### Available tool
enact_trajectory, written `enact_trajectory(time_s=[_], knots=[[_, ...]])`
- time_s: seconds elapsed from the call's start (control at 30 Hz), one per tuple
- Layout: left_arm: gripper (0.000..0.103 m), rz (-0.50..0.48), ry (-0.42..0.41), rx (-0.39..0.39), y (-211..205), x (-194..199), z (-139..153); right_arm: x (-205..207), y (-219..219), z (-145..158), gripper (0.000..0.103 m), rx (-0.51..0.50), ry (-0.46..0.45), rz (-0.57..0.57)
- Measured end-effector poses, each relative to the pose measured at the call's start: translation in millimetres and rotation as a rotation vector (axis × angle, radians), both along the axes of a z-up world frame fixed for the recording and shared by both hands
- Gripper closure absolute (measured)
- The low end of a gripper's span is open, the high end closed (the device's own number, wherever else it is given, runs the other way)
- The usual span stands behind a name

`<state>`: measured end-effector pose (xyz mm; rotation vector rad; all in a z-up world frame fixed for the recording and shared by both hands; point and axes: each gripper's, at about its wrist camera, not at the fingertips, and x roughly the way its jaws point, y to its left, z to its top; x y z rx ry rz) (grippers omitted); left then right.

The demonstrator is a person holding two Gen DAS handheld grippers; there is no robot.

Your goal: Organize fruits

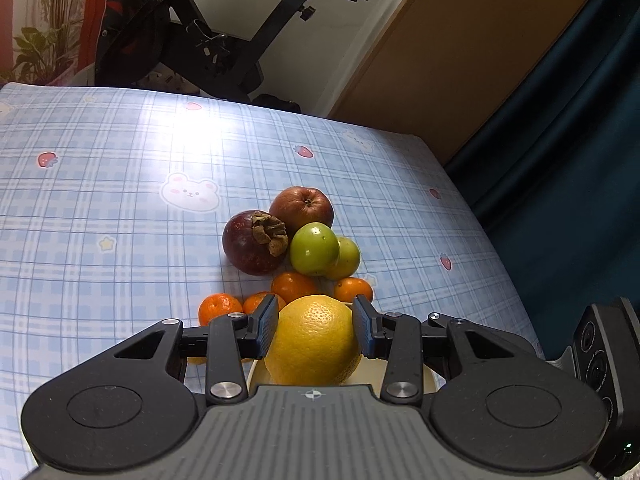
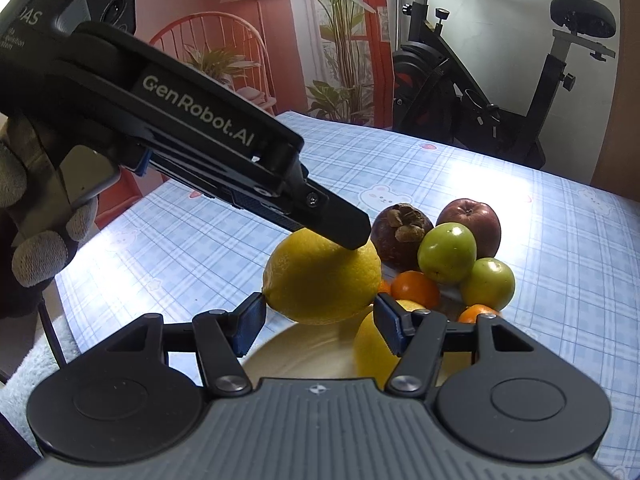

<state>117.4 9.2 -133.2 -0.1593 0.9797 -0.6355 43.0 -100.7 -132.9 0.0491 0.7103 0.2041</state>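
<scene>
A yellow lemon hangs just above a white plate, and my left gripper is shut on its sides. In the right wrist view the lemon casts a shadow on the plate. My right gripper has its fingertips against the lemon's two ends. A second yellow fruit lies on the plate behind my right finger. Beyond the plate lie a dark purple fruit, a red apple, two green fruits and several tangerines.
The table carries a blue checked cloth; its right edge drops off beside a dark curtain. An exercise bike stands past the far edge. A gloved hand holds the left gripper's handle.
</scene>
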Motion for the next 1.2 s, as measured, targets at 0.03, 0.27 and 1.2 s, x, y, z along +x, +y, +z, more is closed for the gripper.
enact_trajectory(time_s=[0.03, 0.27, 1.2], knots=[[0.060, 0.002, 0.000, 0.002, 2.4, -2.5, 1.5, -1.5, 2.6, 0.7, 0.041, 0.002, -0.001, 0.006], [0.060, 0.012, 0.026, 0.014, 15.1, -18.3, -5.8, -11.1, 15.2, -7.9, 0.041, 0.016, 0.035, 0.041], [0.062, 0.058, 0.094, 0.038, 10.1, -4.9, -43.7, -5.9, -3.2, -38.5, 0.043, 0.079, 0.141, 0.023]])
